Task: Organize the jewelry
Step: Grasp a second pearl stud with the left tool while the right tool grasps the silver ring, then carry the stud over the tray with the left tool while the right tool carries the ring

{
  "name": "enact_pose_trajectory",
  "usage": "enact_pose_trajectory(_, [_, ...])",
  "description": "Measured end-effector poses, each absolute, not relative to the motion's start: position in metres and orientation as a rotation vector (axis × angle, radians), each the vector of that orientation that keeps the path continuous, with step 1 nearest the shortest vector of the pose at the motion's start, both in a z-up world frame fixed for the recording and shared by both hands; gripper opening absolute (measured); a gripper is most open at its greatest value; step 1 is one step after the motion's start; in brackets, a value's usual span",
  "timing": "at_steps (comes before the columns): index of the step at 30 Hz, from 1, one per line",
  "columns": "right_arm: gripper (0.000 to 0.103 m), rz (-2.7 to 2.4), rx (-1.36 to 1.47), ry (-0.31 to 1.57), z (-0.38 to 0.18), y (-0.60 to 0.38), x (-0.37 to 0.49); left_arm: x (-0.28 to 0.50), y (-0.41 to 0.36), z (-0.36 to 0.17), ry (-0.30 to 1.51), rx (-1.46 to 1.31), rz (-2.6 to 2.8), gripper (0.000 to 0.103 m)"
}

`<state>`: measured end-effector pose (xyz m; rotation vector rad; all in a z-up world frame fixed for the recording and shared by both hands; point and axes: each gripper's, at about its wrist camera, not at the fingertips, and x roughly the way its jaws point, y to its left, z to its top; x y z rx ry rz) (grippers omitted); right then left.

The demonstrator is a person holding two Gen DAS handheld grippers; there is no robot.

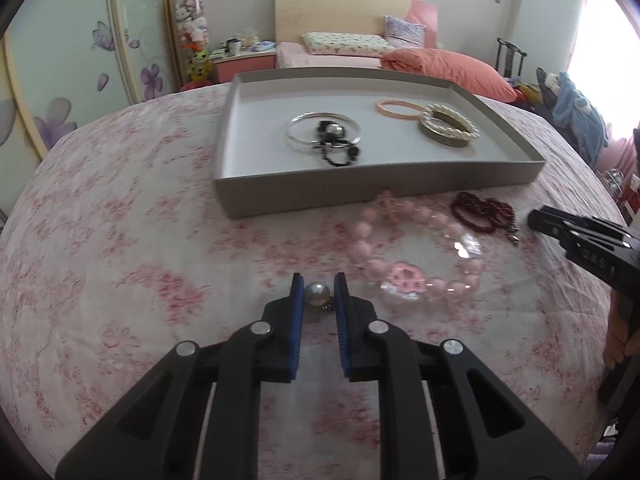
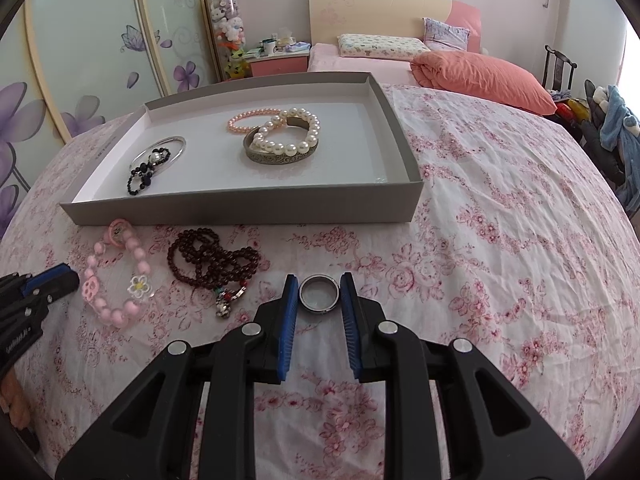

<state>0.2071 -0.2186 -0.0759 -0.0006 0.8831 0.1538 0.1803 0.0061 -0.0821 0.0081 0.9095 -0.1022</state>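
My left gripper (image 1: 318,281) is shut on a silvery pearl bead (image 1: 317,294) with a small clasp, low over the floral bedspread. In the right wrist view my right gripper (image 2: 319,280) is shut on a steel ring (image 2: 320,308), pads against both its sides. A pink bead bracelet (image 1: 424,256) with flower charms and a dark red bead strand (image 1: 482,210) lie between the grippers, in front of the grey tray (image 1: 360,188). The tray holds a silver bangle (image 2: 176,148), a black bead piece (image 2: 144,178), a pearl bracelet (image 2: 292,130) on a metal cuff and a peach bracelet (image 2: 244,120).
The tray (image 2: 240,204) sits on a pink floral bedspread (image 2: 500,220) with bare cloth to its right. My right gripper's tip (image 1: 538,220) shows at the left wrist view's right edge. Behind are a bed, an orange pillow (image 2: 480,76), a nightstand and a wardrobe.
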Motion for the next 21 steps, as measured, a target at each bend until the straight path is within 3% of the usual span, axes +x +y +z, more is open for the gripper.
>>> enact_pose_trajectory(8, [0.023,0.163,0.015,0.854,-0.068,-0.217,0.198,0.178,0.017,-0.074,0.889,-0.016,-0.08,0.016])
enact_pose_trajectory(21, [0.023,0.208,0.011,0.645,-0.016,-0.199,0.163,0.155,0.007,-0.027,0.693,0.001,-0.035,0.016])
